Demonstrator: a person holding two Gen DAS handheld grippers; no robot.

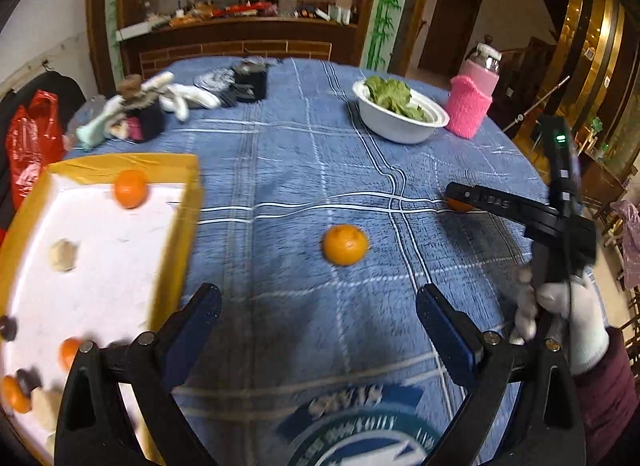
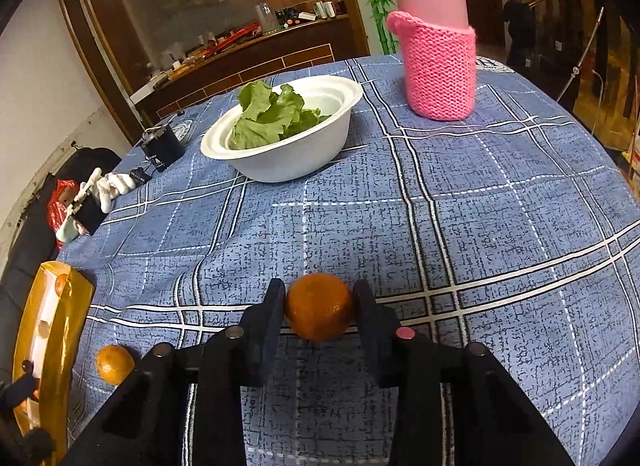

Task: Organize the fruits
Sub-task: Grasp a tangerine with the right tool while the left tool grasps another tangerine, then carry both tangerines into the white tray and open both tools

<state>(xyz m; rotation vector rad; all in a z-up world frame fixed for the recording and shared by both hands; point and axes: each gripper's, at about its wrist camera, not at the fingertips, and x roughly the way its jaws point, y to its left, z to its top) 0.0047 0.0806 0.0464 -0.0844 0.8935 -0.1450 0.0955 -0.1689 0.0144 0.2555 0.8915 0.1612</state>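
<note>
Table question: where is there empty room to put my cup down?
Bare cloth lies between the white bowl and the held orange, and right of it below the pink bottle. The far left corner by the gloves is crowded.

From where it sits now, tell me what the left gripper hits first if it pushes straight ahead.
Most likely the loose orange on the tablecloth. It lies ahead of the open left gripper, roughly centred between the fingers, with only cloth before it. Depth is hard to judge.

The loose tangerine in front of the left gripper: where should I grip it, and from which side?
Grip the loose tangerine across its widest middle, coming from above and in front with the open left gripper. It is round, sits free on the tablecloth, with nothing close beside it, so either finger should clear.
</note>
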